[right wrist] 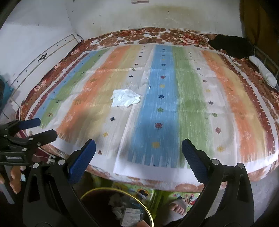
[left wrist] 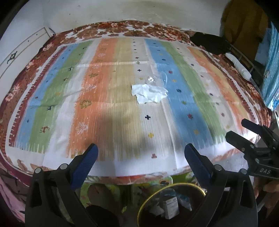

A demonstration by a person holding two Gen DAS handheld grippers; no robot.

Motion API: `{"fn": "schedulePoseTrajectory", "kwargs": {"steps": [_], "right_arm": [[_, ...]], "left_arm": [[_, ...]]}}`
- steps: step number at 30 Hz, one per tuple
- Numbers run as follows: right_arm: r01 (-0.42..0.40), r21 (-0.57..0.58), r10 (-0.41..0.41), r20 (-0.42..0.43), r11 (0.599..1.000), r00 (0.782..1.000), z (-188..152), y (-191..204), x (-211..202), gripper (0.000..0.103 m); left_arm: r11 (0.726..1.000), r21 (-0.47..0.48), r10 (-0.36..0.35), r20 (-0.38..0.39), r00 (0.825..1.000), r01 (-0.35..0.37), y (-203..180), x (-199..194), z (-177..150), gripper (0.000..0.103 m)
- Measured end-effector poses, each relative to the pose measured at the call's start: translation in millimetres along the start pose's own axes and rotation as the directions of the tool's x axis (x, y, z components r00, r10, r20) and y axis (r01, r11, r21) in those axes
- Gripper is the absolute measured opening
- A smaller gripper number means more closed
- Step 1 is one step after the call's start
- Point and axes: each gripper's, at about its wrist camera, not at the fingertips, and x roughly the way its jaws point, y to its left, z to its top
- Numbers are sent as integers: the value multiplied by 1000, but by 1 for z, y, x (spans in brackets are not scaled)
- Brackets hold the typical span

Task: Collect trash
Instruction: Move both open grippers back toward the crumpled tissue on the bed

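Observation:
A crumpled white paper [left wrist: 149, 93] lies in the middle of the striped bed cover [left wrist: 104, 104], with a clear plastic piece [left wrist: 157, 79] just behind it. Both also show in the right wrist view: the paper [right wrist: 125, 99] and the plastic piece [right wrist: 142, 83]. A dark bin with a gold rim [left wrist: 171, 203] stands on the floor below the bed's near edge and holds several bits of trash; it also shows in the right wrist view [right wrist: 118, 207]. My left gripper [left wrist: 141, 152] is open and empty above the bin. My right gripper [right wrist: 138, 148] is open and empty beside it.
A black cloth [left wrist: 211, 42] and a white pillow [left wrist: 238, 65] lie at the bed's far right corner. A white wall [right wrist: 122, 15] runs behind the bed. A colourful mat [right wrist: 181, 197] and a bare foot [right wrist: 177, 207] are on the floor by the bin.

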Motion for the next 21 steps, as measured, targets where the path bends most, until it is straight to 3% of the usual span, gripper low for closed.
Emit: {"fn": "schedulePoseTrajectory", "kwargs": {"steps": [7, 14, 21], "right_arm": [[-19, 4, 19, -2, 1000, 1000, 17, -1, 24, 94], [-21, 32, 22, -29, 999, 999, 34, -7, 53, 94], [-38, 70, 42, -48, 997, 998, 50, -16, 81, 92]], "left_arm": [[999, -41, -25, 30, 999, 26, 11, 17, 19, 97], [998, 61, -33, 47, 998, 30, 0, 48, 32, 97], [995, 97, -28, 25, 999, 26, -1, 80, 41, 96]]}}
